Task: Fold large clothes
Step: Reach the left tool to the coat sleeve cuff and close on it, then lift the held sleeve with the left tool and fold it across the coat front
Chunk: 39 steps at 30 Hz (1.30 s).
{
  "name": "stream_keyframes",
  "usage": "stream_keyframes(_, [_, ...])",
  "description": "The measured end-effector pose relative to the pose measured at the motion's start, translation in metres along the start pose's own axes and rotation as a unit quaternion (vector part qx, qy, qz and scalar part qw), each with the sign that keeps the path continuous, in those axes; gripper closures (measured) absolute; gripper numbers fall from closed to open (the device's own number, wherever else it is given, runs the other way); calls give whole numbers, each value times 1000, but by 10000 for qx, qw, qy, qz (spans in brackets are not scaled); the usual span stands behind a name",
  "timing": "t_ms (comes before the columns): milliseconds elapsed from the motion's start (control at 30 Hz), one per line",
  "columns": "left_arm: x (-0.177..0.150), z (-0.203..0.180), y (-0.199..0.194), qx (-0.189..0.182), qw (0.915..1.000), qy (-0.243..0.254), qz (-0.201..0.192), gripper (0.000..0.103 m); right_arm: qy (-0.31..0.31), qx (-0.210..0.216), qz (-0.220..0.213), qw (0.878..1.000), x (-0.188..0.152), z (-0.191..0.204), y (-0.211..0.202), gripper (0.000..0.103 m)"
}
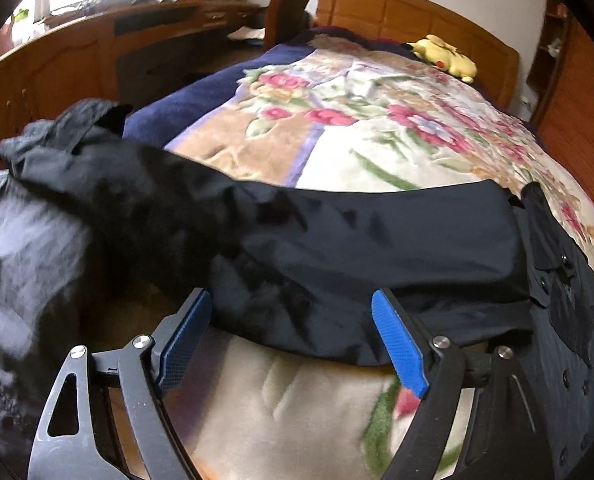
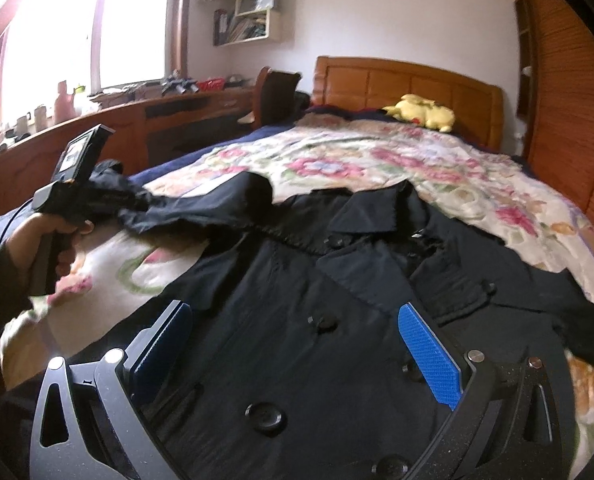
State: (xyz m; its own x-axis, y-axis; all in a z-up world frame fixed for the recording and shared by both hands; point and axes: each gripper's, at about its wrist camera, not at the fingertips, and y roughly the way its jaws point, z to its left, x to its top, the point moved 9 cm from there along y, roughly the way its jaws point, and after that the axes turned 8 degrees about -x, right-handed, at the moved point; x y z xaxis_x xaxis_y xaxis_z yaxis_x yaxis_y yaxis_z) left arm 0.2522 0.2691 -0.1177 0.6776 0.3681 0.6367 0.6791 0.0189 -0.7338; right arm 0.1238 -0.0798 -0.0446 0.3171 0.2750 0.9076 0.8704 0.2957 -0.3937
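Note:
A large black double-breasted coat (image 2: pixel 297 300) lies spread front-up on the floral bedspread (image 2: pixel 377 160), collar toward the headboard. Its left sleeve (image 1: pixel 337 232) stretches out sideways across the bed; the cuff end (image 1: pixel 65 132) hangs bunched at the bed's left edge. My left gripper (image 1: pixel 293 320) is open, its blue pads on either side of the sleeve's near edge, low over the bedspread (image 1: pixel 337 152). In the right wrist view the left gripper's body (image 2: pixel 63 192) shows in a hand by the sleeve. My right gripper (image 2: pixel 293 332) is open just above the coat's buttoned front.
A yellow plush toy (image 2: pixel 421 112) lies by the wooden headboard (image 2: pixel 409 80). A wooden desk (image 2: pixel 117 120) with clutter and a chair (image 2: pixel 273 92) stand left of the bed. A wooden wardrobe (image 2: pixel 565 100) stands on the right. Another dark grey garment (image 1: pixel 25 260) hangs at the left.

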Motion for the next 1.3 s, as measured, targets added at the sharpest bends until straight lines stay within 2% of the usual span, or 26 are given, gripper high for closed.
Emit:
stream_keyframes(167, [-5, 5, 6, 225, 9997, 33, 108, 20, -73, 102, 122, 9998, -2, 1, -1, 0])
stream_keyframes(400, [-14, 11, 7, 615, 9977, 171, 244, 20, -147, 90, 82, 9998, -1, 3, -5, 0])
stream_keyframes(600, [-22, 18, 16, 635, 9971, 126, 397, 20, -148, 79, 66, 9998, -1, 3, -5, 0])
stream_keyframes(667, [-18, 16, 16, 576, 9976, 110, 355, 27, -149, 70, 63, 9998, -2, 4, -4, 0])
stream_keyframes(733, [-14, 13, 18, 450, 9982, 105, 377, 53, -151, 73, 67, 9998, -2, 5, -3, 0])
stream_keyframes(767, [-11, 10, 19, 341, 9987, 95, 365, 60, -148, 77, 70, 9998, -3, 5, -3, 0])
stream_keyframes(800, [-9, 8, 20, 276, 9989, 110, 352, 80, -143, 85, 72, 9998, -3, 5, -3, 0])
stream_keyframes(833, [-8, 5, 22, 275, 9987, 193, 373, 91, -133, 92, 77, 9998, -3, 4, -2, 0])
stream_keyframes(933, [-5, -6, 23, 366, 9976, 460, 376, 99, -93, 101, 93, 9999, -3, 2, -1, 0])
stream_keyframes(1100, [7, -50, -11, 115, 9954, 944, -131, 100, -90, 141, 82, 9998, -3, -1, -7, 0])
stream_keyframes(1300, [10, -127, -59, -423, 9860, 1536, -490, 100, 45, -32, -59, 10000, 1, -24, -21, 0])
